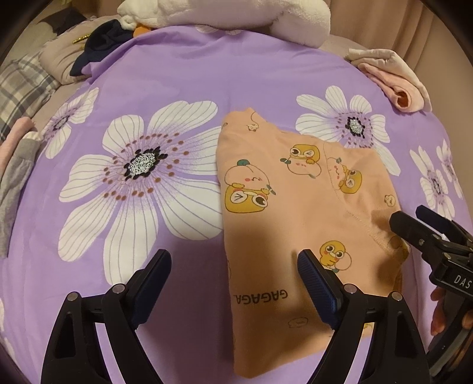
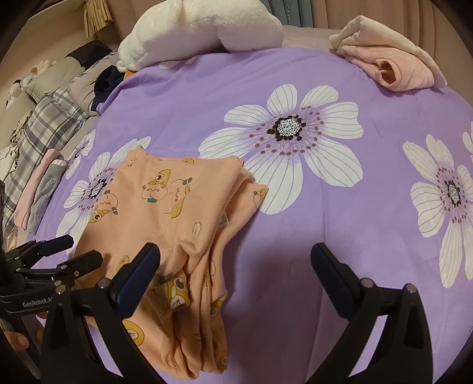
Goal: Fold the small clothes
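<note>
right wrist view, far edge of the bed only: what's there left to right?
Plaid bedding → dark navy garment → white plush blanket → folded pink and cream garment. All sit along the far edge of the purple floral sheet.

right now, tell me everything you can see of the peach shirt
The peach shirt is soft knit cotton by its look, printed with yellow cartoon ducks and the word GAGAGA, with stitched seams. It lies folded into a rough rectangle, several layers stacked and showing along its right edge, flat on the purple flowered sheet. Neither gripper holds it; both hover over its near edge with fingers open.
</note>
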Demonstrator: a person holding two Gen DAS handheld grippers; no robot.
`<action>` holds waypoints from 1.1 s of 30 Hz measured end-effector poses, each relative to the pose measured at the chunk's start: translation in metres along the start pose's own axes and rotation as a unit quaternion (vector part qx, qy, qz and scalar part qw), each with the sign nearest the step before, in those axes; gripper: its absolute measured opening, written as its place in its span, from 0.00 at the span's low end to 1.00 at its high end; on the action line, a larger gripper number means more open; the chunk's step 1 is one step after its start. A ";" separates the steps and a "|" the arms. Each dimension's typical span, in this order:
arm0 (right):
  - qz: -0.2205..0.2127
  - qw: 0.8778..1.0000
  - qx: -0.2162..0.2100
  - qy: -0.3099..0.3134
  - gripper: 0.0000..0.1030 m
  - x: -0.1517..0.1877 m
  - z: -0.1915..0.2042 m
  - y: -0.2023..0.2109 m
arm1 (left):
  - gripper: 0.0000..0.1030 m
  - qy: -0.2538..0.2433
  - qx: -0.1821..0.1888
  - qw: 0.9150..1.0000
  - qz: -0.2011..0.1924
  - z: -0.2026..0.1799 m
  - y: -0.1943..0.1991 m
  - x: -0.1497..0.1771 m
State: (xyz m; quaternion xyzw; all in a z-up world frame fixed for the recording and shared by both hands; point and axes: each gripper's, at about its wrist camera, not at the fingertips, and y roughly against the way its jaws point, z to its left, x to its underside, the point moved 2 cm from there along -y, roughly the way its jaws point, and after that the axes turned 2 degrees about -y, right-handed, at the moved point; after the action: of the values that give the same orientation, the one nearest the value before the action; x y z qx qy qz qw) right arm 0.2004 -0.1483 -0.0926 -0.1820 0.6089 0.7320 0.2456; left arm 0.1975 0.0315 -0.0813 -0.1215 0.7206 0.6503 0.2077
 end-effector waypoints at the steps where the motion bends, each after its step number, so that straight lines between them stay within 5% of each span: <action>1: -0.001 1.000 0.000 0.001 0.99 0.000 0.000 0.001 | 0.84 0.000 -0.001 1.000 0.000 0.000 0.000 0.000; 33: -0.019 1.000 -0.006 0.010 0.99 0.019 0.015 0.035 | 0.85 -0.002 0.001 1.000 -0.018 -0.006 0.030 0.015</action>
State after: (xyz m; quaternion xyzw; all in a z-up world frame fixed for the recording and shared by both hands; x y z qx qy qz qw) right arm 0.1649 -0.1362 -0.0725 -0.2024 0.6034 0.7288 0.2525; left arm 0.1703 0.0307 -0.0614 -0.1327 0.7185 0.6461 0.2209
